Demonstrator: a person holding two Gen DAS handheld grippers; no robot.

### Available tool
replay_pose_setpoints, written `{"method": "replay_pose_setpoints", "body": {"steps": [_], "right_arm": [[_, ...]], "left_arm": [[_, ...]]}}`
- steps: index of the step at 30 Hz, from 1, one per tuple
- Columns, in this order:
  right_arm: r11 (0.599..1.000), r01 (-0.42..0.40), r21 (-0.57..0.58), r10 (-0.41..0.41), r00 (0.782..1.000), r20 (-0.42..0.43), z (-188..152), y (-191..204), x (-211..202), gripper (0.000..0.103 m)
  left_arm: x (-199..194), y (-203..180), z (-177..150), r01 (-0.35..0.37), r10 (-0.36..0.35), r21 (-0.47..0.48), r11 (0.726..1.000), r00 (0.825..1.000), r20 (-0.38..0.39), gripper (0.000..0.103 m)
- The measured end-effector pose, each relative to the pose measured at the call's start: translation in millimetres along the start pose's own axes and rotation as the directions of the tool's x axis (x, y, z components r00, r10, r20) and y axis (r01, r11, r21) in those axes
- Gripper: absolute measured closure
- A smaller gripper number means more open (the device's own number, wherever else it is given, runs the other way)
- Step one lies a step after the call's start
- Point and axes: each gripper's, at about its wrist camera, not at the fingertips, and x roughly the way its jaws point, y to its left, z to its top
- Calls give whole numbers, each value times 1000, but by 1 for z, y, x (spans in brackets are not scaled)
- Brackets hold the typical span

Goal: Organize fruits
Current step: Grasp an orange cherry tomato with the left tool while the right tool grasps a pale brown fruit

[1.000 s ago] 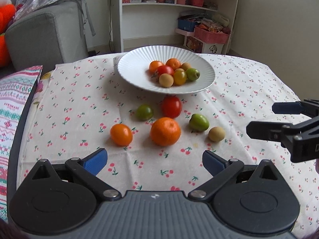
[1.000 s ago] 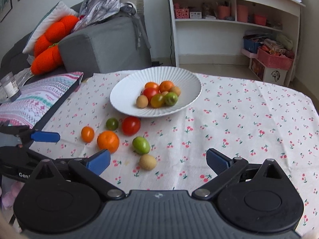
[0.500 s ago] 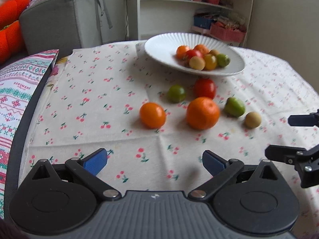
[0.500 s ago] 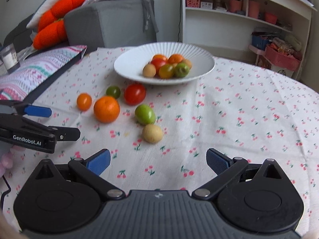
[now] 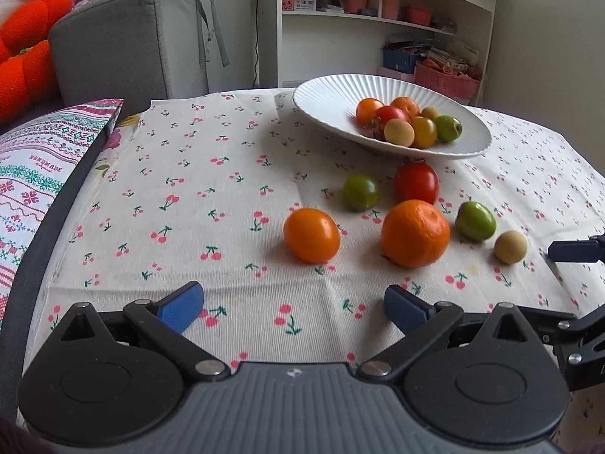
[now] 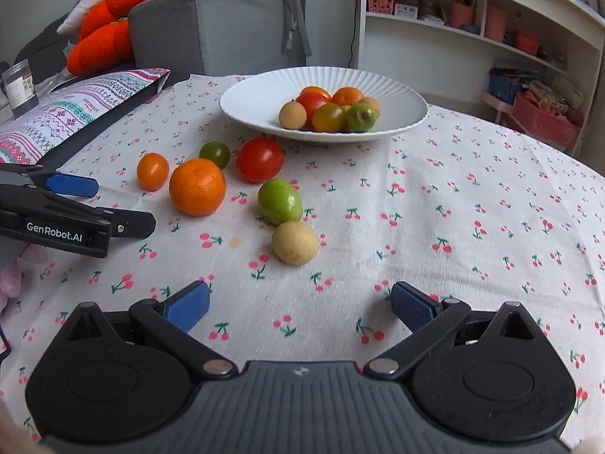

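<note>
A white ribbed plate (image 5: 329, 100) (image 6: 257, 90) at the back of the table holds several small fruits. Loose on the cherry-print cloth lie a small orange tomato (image 5: 311, 235) (image 6: 152, 171), a mandarin (image 5: 414, 238) (image 6: 197, 187), a dark green tomato (image 5: 360, 192) (image 6: 214, 154), a red tomato (image 5: 416, 182) (image 6: 260, 159), a green fruit (image 5: 475, 221) (image 6: 280, 201) and a pale yellow fruit (image 5: 510, 247) (image 6: 295, 242). My left gripper (image 5: 294, 308) is open just short of the orange tomato. My right gripper (image 6: 298, 308) is open, low, just short of the yellow fruit.
A patterned cushion (image 5: 34, 159) lies along the table's left edge, with a grey sofa (image 5: 128, 41) and orange plush behind it. A white shelf unit (image 6: 472, 30) stands beyond the table. Bare cloth stretches to the right of the fruits (image 6: 472, 196).
Both grippers have dropped lower and come closer to the loose fruits. The left one has shifted left, so the fruits now sit more to its right. Both stay open.
</note>
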Motion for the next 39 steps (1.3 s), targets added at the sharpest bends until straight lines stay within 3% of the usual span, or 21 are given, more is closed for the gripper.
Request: {"method": "replay_pose_setpoints", "body": {"steps": [4,8,10,19,26,30,39], "right_arm": [[1000,-2,3,2,1000,11,4,1,3,7],[1000,-5,4,5,1000,19,9,2,4,20],[1000,0,8,0,1000,23,11,1,5,26],[999,23,26,-24,999,34,16,-4,4,54],[1000,4,-1,-4,999,36,19,-1,2,71],[1000,-12,-7,13,999,33,19,1,2,77],[1000,-24,-1,24,999,34,22,1,0,79]], "left_arm": [[5,1,4,-16,16,-16,1000,1000,12,10],[8,2,9,-22,22,-29,999,1000,19,17],[9,1,11,-20,21,-28,999,999,29,29],[11,-1,18,-15,16,-39,999,999,39,57],[11,3,20,-7,9,-57,998,999,38,71],[10,4,20,4,-2,-63,998,999,36,83],[8,7,22,14,-12,-78,997,1000,22,84]]}}
